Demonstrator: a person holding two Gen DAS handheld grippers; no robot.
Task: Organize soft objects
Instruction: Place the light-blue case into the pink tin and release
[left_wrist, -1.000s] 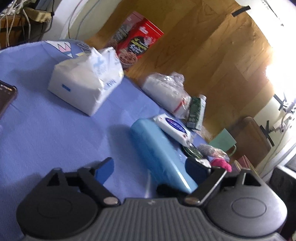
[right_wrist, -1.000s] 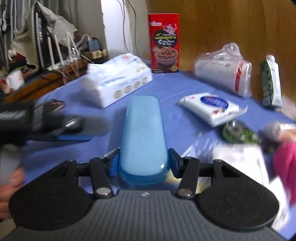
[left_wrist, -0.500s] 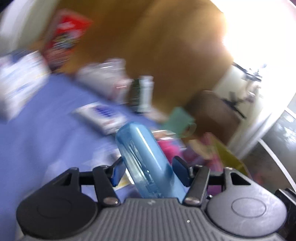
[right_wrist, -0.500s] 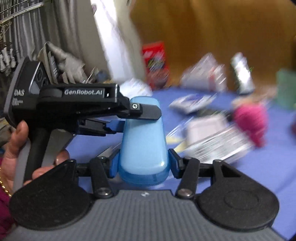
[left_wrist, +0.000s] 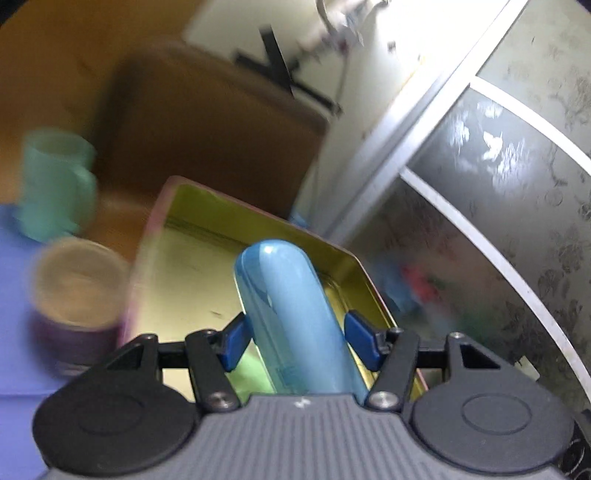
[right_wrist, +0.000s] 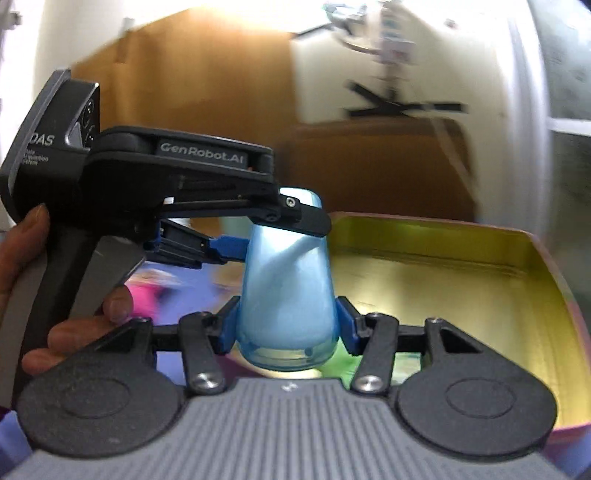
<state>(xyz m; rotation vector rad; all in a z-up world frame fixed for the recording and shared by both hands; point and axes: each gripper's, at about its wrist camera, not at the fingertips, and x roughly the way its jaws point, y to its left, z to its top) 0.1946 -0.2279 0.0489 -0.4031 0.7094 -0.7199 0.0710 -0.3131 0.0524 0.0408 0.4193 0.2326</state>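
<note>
A long light-blue case is held at both ends. My left gripper is shut on one end of it. My right gripper is shut on the other end. The case hangs over an open gold metal tin, which also shows in the right wrist view. The left gripper's body and the hand holding it show at the left of the right wrist view. Something green lies in the tin under the case.
A teal mug and a purple tub with a tan lid stand left of the tin on the blue cloth. A pink soft thing lies blurred behind the case. A frosted glass door is at the right.
Both grippers have carried the blue case from the middle of the table to above the gold tin. The left gripper, open beside the case a second ago, has closed on it.
</note>
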